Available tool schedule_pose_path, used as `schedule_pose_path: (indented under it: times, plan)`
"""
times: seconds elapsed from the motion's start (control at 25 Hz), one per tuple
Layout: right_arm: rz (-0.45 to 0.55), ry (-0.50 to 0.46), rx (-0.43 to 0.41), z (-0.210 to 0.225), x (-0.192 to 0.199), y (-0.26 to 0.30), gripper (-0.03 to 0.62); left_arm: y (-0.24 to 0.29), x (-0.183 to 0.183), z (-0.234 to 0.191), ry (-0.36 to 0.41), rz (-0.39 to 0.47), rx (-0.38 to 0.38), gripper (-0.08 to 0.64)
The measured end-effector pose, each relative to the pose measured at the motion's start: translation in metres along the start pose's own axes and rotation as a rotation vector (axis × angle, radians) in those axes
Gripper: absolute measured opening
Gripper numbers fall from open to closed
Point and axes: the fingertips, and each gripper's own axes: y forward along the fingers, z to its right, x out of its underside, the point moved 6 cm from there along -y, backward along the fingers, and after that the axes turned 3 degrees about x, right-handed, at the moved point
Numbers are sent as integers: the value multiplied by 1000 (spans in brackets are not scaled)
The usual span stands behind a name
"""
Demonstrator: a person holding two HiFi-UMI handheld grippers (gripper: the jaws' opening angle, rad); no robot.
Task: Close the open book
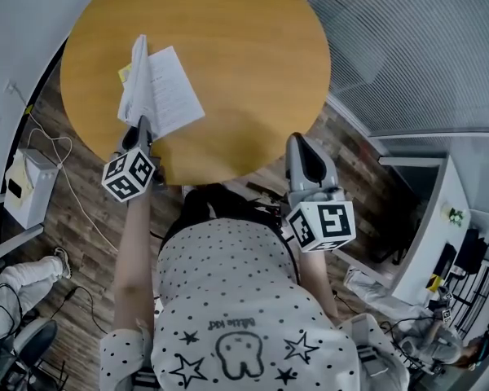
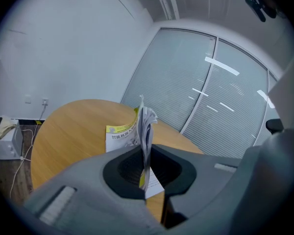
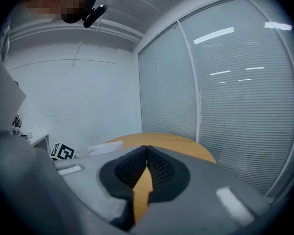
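Pages of the book, at the table's near left, stand upright, pinched in your left gripper. Your right gripper sits closed on nothing. Closing looks midway: next, fold them over onto the flat right-hand page and release.

The round table is warm orange-brown wood. The book on its left side has white pages with fine black print and a yellow band on its cover. The left gripper and right gripper are grey with black textured pads. Their marker cubes carry black-and-white squares. The person's shirt is white with black dots and stars. The floor is dark brown planks.
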Motion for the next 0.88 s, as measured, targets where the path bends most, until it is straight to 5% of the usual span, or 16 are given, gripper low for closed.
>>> schedule_pose_path:
  times: [0.88]
  plan:
    - [-6,-2,37,4,-5,12,5,27,18,16,78,-84,74,34]
